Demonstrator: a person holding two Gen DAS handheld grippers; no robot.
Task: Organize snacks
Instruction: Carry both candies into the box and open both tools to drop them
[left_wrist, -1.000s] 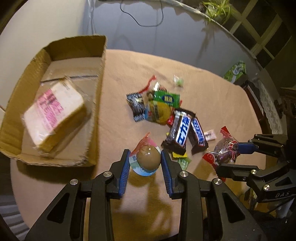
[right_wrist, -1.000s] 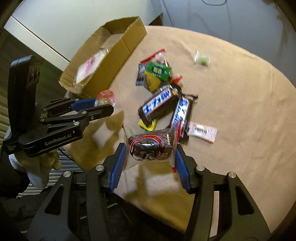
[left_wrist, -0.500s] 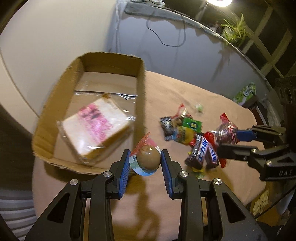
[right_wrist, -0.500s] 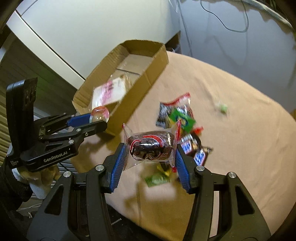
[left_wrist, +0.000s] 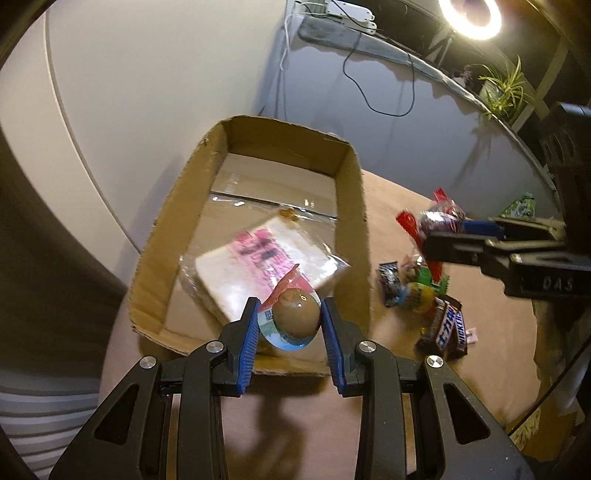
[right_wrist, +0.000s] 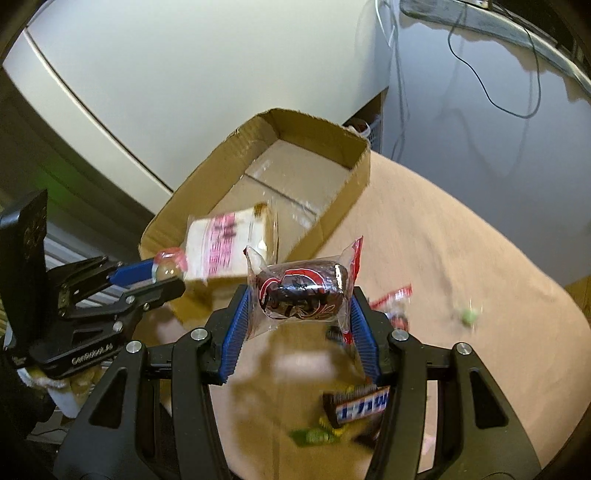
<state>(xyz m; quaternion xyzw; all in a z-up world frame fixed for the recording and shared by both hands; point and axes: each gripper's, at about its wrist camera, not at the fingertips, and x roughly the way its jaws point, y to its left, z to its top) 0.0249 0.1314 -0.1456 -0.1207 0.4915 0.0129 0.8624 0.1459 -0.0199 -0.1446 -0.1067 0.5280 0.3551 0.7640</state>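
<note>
My left gripper (left_wrist: 290, 321) is shut on a small jelly cup (left_wrist: 295, 317) with a brown dome, held above the near wall of the open cardboard box (left_wrist: 354, 206). A wrapped slice of bread (left_wrist: 255, 269) with pink print lies inside the box. My right gripper (right_wrist: 299, 295) is shut on a chocolate cake in clear wrap (right_wrist: 301, 293), held in the air right of the box (right_wrist: 325, 133). In the left wrist view the right gripper (left_wrist: 436, 229) comes in from the right. In the right wrist view the left gripper (right_wrist: 166, 269) shows at the left, over the box's near corner.
A heap of snacks (left_wrist: 417, 288) lies on the tan tablecloth (right_wrist: 443, 236) right of the box, with two Snickers bars (left_wrist: 447, 328) nearest. A small green candy (right_wrist: 469, 315) lies apart. A pale wall and cables stand behind the box. A gloved hand (right_wrist: 62, 384) holds the left gripper.
Both grippers have carried their snacks leftward from over the snack heap to the box. The left one now hangs over the box's near end; the right one is beside its right wall.
</note>
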